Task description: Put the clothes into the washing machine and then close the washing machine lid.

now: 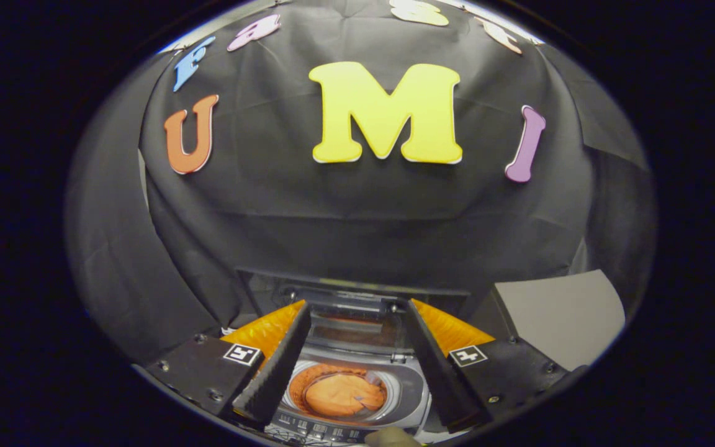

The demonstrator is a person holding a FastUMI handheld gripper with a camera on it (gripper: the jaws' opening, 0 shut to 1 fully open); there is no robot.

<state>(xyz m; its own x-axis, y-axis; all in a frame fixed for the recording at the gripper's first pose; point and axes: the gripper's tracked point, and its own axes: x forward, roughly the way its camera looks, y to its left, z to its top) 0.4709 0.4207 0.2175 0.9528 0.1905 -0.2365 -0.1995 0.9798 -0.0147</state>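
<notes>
The small grey top-loading washing machine [408,383] sits below and just ahead of the tongs [351,366], framed between their two fingers. Its dark hinged lid [351,320] stands raised at the back of the opening, beyond the fingertips, so the tub is open. To the right of the right finger, and near it, lies a flat pale grey panel [559,310], apart from the machine.

Inside the round tub, ringed by a pale plastic collar [391,388], lies the orange cloth [342,394], bunched low in the drum directly between the fingers and beneath them. It looks fully inside, with nothing draped over the rim. Nearer than the tub, along the machine's front edge, runs a row of small control buttons [317,428]. A small pale object [391,437] shows at the front edge, too cut off to name.

The tongs are spread wide and hold nothing; the fingers hang above the machine without touching it.

By my reading, the loading step is done and the lid remains. The next move calls for reaching forward past the tub to the raised lid's top edge and pushing or drawing it down towards the front until it lies flat over the opening.
</notes>
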